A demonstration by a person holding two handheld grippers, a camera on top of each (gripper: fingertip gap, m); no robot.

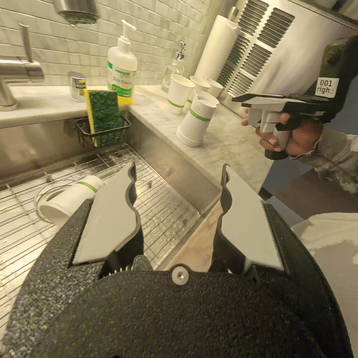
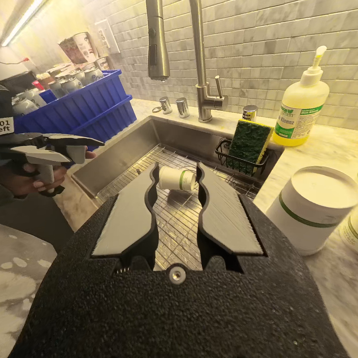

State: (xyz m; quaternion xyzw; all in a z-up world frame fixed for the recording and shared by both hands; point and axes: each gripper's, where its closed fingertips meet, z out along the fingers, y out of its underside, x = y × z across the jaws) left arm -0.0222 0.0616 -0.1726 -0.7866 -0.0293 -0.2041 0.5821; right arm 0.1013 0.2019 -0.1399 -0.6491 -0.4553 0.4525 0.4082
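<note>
Sink (image 2: 124, 155): steel basin at 12 o'clock from both grippers; wire grid (image 2: 180, 217) on its floor, wet; one paper cup inside.
Blue bin (image 2: 77, 116): at 10 o'clock in the right wrist view, filled with cans; far end cut off by the frame.
Cup stack (image 1: 193, 124): on the counter at 1 o'clock in the left wrist view, upside down, leaning; three upright cups behind.
Caddy (image 2: 242, 164): black wire, on the sink wall, holding an upright sponge (image 2: 249, 143).
Paper cup (image 2: 176, 178): lying on its side on the grid; long axis running 9 to 3 o'clock; partly hidden by a finger in the left wrist view.
Left gripper (image 1: 179, 170): spread wide, empty, above the sink.
Right gripper (image 2: 177, 168): parted, empty, apart from the cup.
</note>
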